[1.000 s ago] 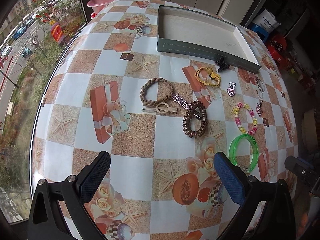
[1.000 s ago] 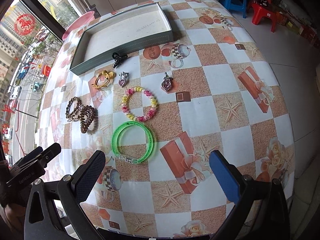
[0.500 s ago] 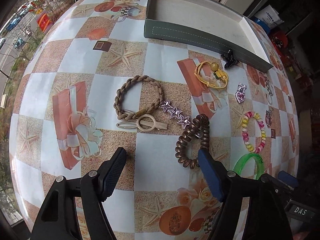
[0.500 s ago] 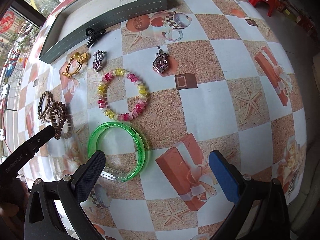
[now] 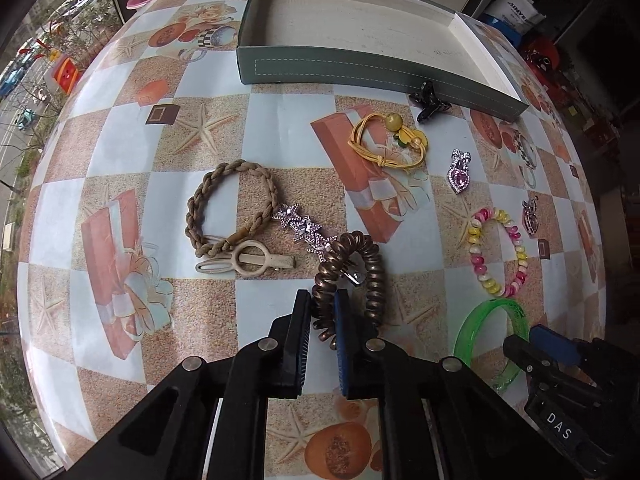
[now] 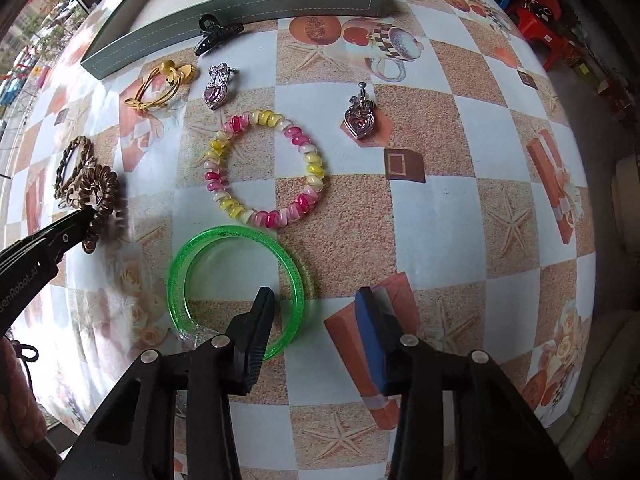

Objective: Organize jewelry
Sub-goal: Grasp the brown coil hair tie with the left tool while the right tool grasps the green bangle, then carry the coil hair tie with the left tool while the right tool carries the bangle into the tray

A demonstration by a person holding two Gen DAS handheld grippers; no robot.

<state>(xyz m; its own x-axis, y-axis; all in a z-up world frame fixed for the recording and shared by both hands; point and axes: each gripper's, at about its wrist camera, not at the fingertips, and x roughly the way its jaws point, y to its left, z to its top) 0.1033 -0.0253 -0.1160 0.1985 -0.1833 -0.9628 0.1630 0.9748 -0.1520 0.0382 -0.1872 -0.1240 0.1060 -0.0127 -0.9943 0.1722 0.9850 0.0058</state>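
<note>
Since the earlier frame, both grippers are lowered and their jaws have just been closing. Near the grey box (image 5: pixel 360 68), the brown spiral tie (image 5: pixel 352 276) is pinched by the left gripper (image 5: pixel 323 336). The green bangle (image 6: pixel 236 288) is straddled, unpinched, by the right gripper (image 6: pixel 316 332); squeezing should be finished before lifting.
</note>
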